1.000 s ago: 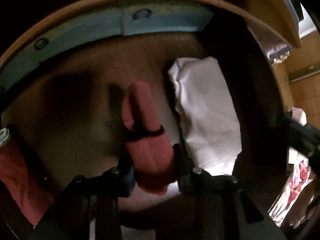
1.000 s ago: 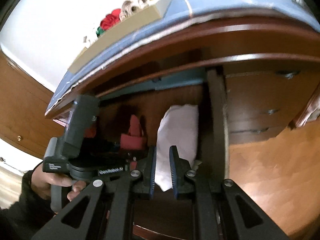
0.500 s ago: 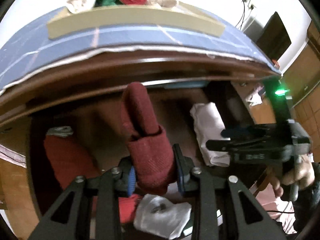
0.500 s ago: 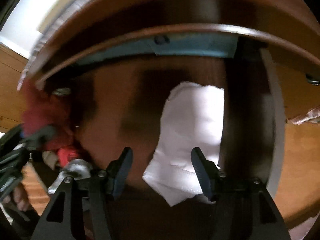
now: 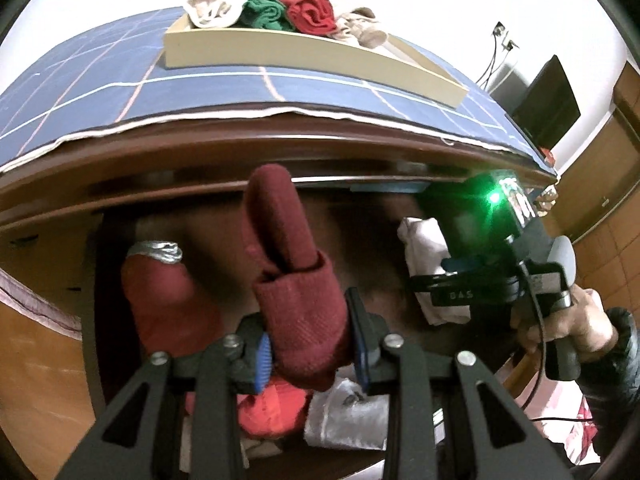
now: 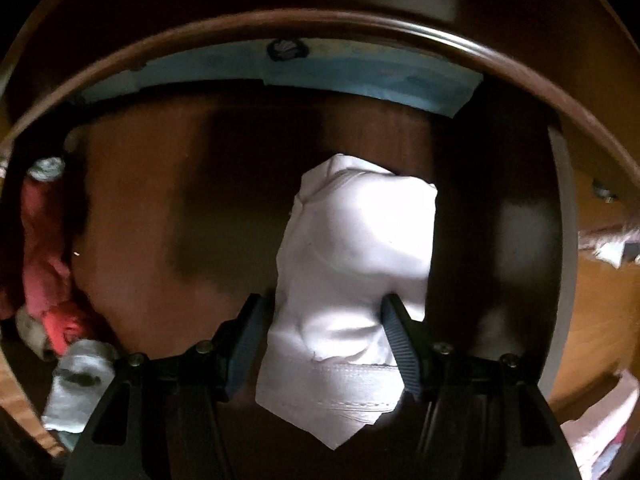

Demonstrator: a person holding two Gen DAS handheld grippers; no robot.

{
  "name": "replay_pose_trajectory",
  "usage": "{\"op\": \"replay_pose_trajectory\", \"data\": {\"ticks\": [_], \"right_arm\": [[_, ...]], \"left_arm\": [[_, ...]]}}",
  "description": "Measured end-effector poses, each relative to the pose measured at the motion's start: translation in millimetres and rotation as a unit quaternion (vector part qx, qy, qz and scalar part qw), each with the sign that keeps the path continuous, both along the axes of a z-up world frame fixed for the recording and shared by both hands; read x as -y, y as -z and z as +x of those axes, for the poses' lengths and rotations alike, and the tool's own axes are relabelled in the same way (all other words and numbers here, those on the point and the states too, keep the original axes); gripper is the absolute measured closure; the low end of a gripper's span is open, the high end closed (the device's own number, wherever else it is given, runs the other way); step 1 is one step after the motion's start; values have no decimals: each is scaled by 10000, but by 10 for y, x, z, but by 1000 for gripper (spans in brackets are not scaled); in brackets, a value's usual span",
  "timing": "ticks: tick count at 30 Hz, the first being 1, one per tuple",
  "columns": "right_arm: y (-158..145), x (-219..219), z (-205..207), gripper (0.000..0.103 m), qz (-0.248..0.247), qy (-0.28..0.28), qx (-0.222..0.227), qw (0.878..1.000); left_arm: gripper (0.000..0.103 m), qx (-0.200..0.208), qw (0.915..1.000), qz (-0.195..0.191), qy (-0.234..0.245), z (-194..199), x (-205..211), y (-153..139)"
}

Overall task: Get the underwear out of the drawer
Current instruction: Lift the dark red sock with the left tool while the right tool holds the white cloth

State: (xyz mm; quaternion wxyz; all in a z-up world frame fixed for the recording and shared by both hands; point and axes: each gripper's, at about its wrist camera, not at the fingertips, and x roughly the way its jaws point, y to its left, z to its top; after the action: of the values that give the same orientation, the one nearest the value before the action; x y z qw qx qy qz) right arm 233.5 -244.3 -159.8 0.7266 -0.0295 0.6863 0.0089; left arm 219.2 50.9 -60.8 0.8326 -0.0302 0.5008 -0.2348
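My left gripper [image 5: 310,346] is shut on a rolled dark red underwear [image 5: 288,264], held up in front of the open wooden drawer [image 5: 92,300]. A folded white underwear [image 6: 352,240] lies on the drawer floor near the right wall; it also shows in the left wrist view as a white underwear [image 5: 424,248] partly hidden behind the other tool. My right gripper [image 6: 320,320] points down into the drawer. Its jaws stand apart on either side of the white piece's near end. The right fingertip [image 6: 394,316] touches the cloth, and the left one stands just off it.
A red garment with a silver band [image 5: 160,292], an orange-red piece [image 5: 272,412] and a white-grey roll [image 5: 344,412] fill the drawer's left and front. On the blue checked dresser top [image 5: 120,80] stands a beige tray [image 5: 280,52] of rolled garments. A person's hand [image 5: 572,320] holds the right tool.
The left gripper has lifted the dark red roll up and back out of the drawer. The right gripper has opened and dropped into the drawer, straddling the white piece.
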Motion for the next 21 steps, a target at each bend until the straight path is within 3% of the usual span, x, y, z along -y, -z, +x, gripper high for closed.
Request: {"op": "replay_pose_trajectory", "data": {"ticks": [2,3,4,5,8,13,21], "right_arm": [[4,-39,-29,47,-119,-157,17,9998],[-8,-67,-38,59,-160,-179,38,9997],[-39,-19,-60,65,-112,-125,78,9998],[-61,38,-76,75,57,-42,82,9999],[-120,258,-176,85,702,259,105,9971],[-367,287,-440,87,1403,451,593,9873],[-1180,118,-626,87,2022,89,1628,9657]], "left_arm": [[72,-11,10000,-39,-2,-16,-7,30],[72,-16,10000,-56,6,-33,-39,29],[72,-17,10000,-70,10,-48,-80,29],[72,-15,10000,-86,1,-61,-94,31],[72,-24,9999,-110,-17,-74,-125,27],[72,-21,9999,-89,-53,-73,-126,-5],[72,190,9998,-44,11,-108,-37,-149]]}}
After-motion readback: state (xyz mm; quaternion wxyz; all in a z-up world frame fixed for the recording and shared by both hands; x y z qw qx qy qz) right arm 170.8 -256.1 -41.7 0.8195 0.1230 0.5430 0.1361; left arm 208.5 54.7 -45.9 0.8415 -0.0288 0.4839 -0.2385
